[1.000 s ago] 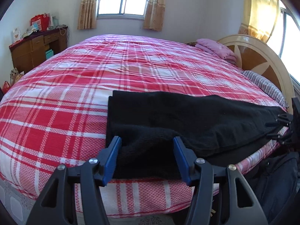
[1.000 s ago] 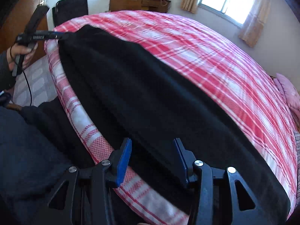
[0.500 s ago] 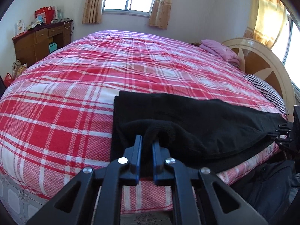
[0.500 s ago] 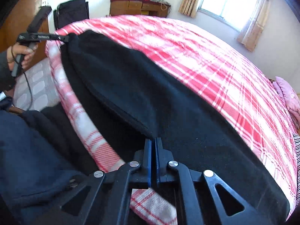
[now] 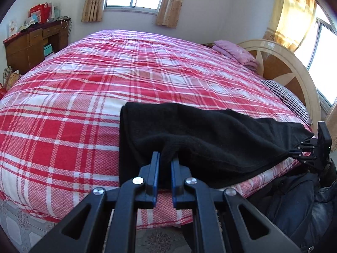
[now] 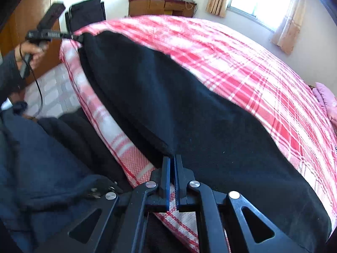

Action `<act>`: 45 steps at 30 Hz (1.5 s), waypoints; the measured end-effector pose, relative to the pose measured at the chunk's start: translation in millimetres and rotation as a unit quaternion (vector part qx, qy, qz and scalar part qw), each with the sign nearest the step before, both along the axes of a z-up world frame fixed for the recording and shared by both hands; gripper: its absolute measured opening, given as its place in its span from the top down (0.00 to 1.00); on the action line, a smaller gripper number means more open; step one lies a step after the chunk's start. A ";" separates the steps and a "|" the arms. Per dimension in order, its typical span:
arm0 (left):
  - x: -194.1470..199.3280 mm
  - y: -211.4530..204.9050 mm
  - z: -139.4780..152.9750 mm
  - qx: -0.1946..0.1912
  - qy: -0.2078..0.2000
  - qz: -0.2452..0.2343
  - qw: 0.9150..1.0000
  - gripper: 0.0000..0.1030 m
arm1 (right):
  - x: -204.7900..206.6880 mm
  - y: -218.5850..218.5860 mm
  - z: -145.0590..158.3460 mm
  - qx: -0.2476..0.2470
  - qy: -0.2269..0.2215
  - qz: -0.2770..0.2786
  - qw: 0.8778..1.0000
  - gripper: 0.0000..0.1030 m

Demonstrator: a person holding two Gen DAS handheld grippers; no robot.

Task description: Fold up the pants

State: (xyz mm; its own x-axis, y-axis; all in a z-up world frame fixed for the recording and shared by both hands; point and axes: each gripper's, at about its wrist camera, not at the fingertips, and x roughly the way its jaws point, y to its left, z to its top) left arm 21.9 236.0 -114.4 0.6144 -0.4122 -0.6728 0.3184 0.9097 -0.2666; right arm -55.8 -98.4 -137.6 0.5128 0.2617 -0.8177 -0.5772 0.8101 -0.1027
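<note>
You have the black pants (image 5: 202,139) stretched lengthwise along the near edge of the bed (image 5: 63,113), on its red plaid cover. Your left gripper (image 5: 165,158) is pinching a bunched fold of the fabric at one end, its blue pads pressed onto the cloth. Your right gripper (image 6: 172,158) is clamped on the other end, the jaws nearly together on a thin edge of the top layer. That near edge is raised off a darker layer beneath, so the pants appear already doubled leg over leg. As I read it, the lengthwise fold is made or nearly so. Bringing one end across to the other and flattening the result remains.
</note>
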 end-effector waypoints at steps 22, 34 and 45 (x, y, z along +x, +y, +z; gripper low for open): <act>-3.8 30.0 -7.2 0.073 0.030 0.010 0.997 0.58 | 0.3 -22.5 -18.9 -0.008 0.026 -0.026 0.999 0.50; 9.6 60.6 -11.5 0.155 0.055 0.119 0.979 0.54 | -0.9 -58.5 -1.8 -0.002 -0.004 -0.072 0.997 0.50; 17.6 -37.0 40.9 0.080 -0.035 0.021 0.996 0.35 | 6.8 -93.6 16.9 0.020 -0.020 -0.138 0.990 0.50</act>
State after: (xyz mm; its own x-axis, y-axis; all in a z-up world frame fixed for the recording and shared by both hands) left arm 39.5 199.1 -73.5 0.6764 -0.2768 -0.6826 0.2924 0.9514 -0.0961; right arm -49.0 -192.0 -120.7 0.6009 0.1384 -0.7872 -0.3285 0.9406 -0.0854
